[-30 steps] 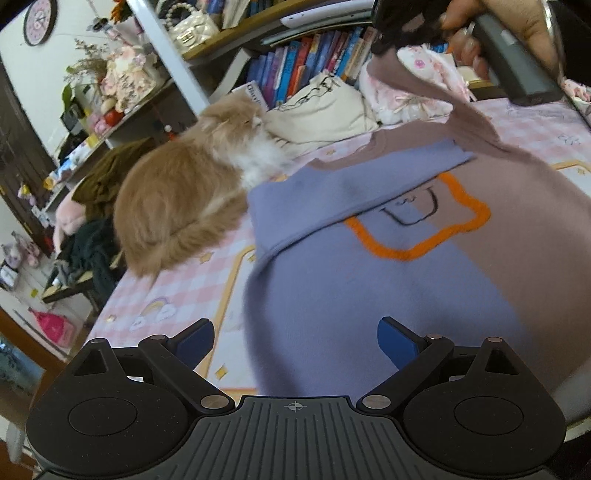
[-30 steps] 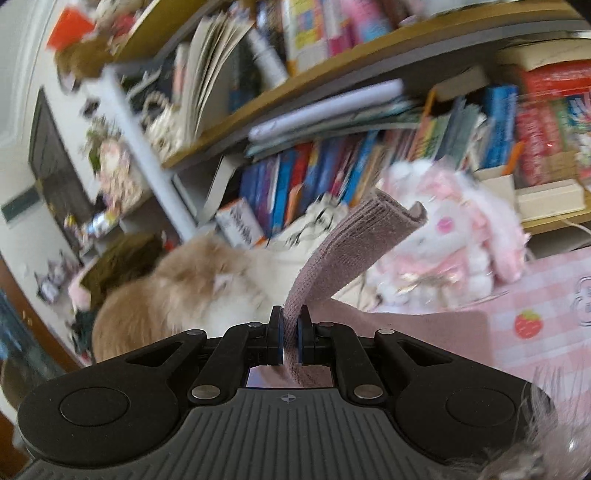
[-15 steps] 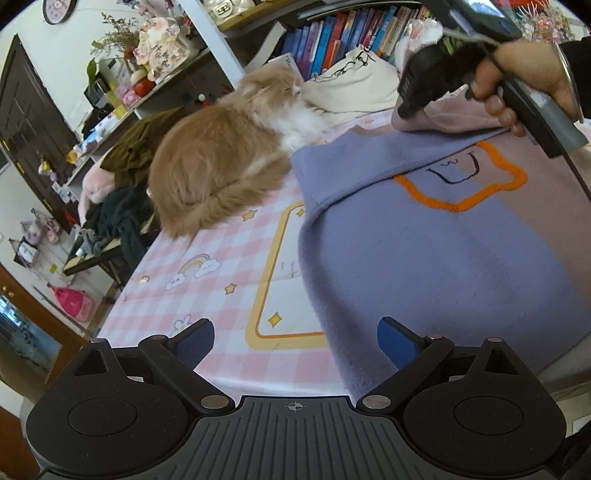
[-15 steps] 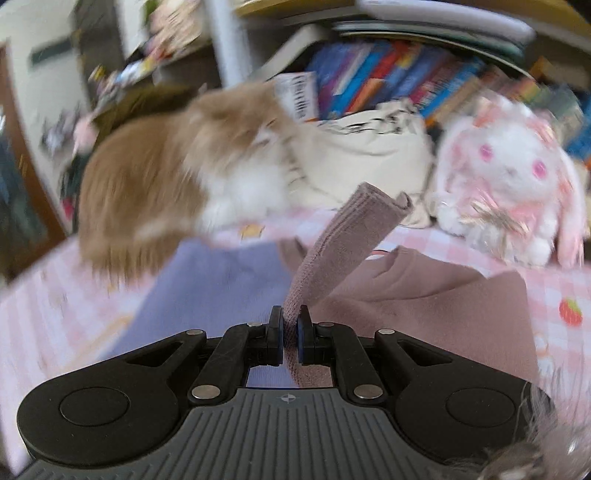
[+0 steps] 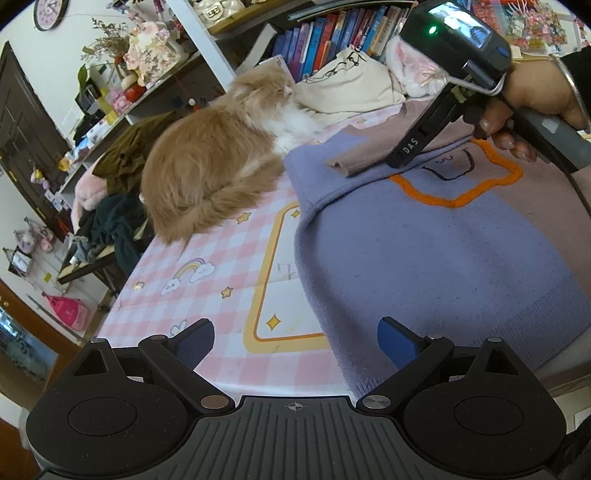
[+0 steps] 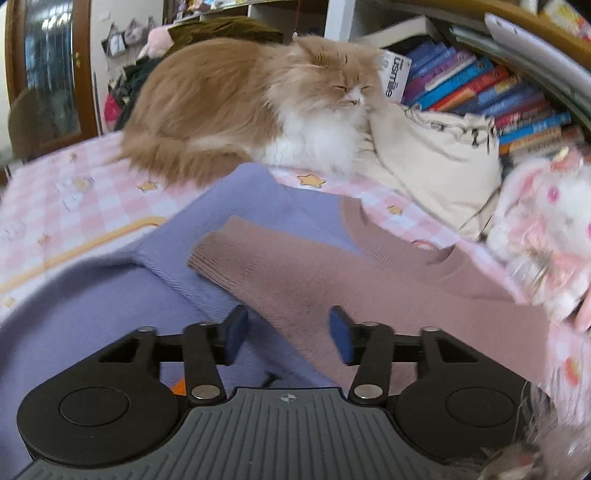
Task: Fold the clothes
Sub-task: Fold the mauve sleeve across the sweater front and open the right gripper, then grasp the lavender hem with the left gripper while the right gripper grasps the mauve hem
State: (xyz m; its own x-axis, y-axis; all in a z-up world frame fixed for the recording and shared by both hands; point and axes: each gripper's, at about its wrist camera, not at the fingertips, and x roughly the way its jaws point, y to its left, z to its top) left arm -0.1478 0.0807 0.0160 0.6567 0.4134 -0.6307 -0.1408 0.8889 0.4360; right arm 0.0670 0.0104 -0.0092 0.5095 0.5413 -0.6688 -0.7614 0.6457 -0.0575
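A purple and mauve sweater (image 5: 424, 251) with an orange outline on its chest lies flat on the pink checked table (image 5: 207, 266). Its mauve sleeve (image 5: 362, 162) is folded across the chest, cuff resting on the purple half. My right gripper (image 6: 288, 338), held by a hand (image 5: 535, 96), hovers just over that sleeve (image 6: 295, 266). Its jaws are opening and the pads stand apart from the cloth. My left gripper (image 5: 295, 339) is open with nothing in it, low at the table's near edge beside the sweater's hem.
A long-haired ginger and white cat (image 5: 214, 155) lies on the table, touching the sweater's far left shoulder. Behind it are a cream cloth bag (image 5: 351, 88), a pink plush bunny (image 6: 546, 221) and shelves of books (image 5: 332, 33). Clothes pile up at the left.
My right gripper came down with the mauve sleeve pinched, laid it across the sweater's chest and let go, jaws now apart. My left gripper drew back a little, still open.
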